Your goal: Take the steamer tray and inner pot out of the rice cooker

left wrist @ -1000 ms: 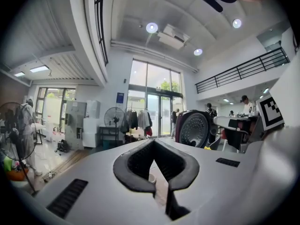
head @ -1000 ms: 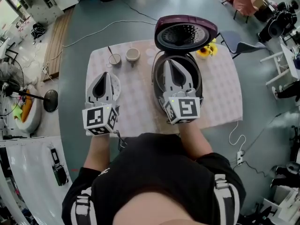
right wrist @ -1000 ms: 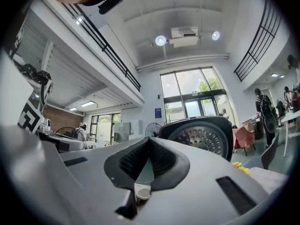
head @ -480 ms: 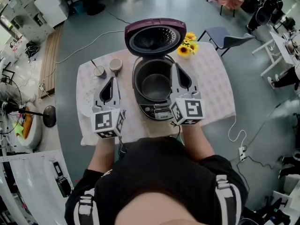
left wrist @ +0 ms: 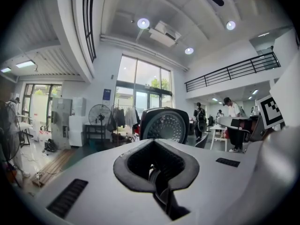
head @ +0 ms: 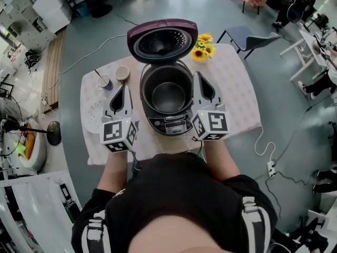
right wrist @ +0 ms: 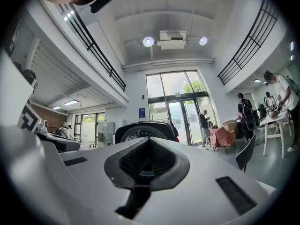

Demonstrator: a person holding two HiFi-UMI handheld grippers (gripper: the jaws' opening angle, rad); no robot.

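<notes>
Head view of an open rice cooker (head: 164,121) standing mid-table, with a hand-held gripper on either side.

Left of the cooker, a pale round tray (head: 93,116) lies flat on the cloth, partly under the left gripper (head: 120,90). This gripper hovers just beside the cooker's left wall, pointing away from the person. Its jaws are pressed together with nothing between them. Two small cups (head: 122,73) stand to the far left of the cooker, and the left one has a thin stick in it.

The cooker's maroon lid (head: 165,40) is swung up at its far side and shows a dark, perforated round inner plate. The inner pot (head: 167,95) sits in the cooker body. It is dark grey metal, with its rim level with the housing and its bare floor visible. A control panel faces the person.

Just right of the cooker, the right gripper (head: 199,80) lies parallel to the left one, with its jaws likewise closed on nothing. Sunflowers (head: 202,45) stand to the far right of the lid.

The table (head: 239,96) carries a pale checked cloth. The floor around it is grey, with a chair (head: 247,36) beyond the cooker to the right and a white cable (head: 261,145) trailing to the near right.
</notes>
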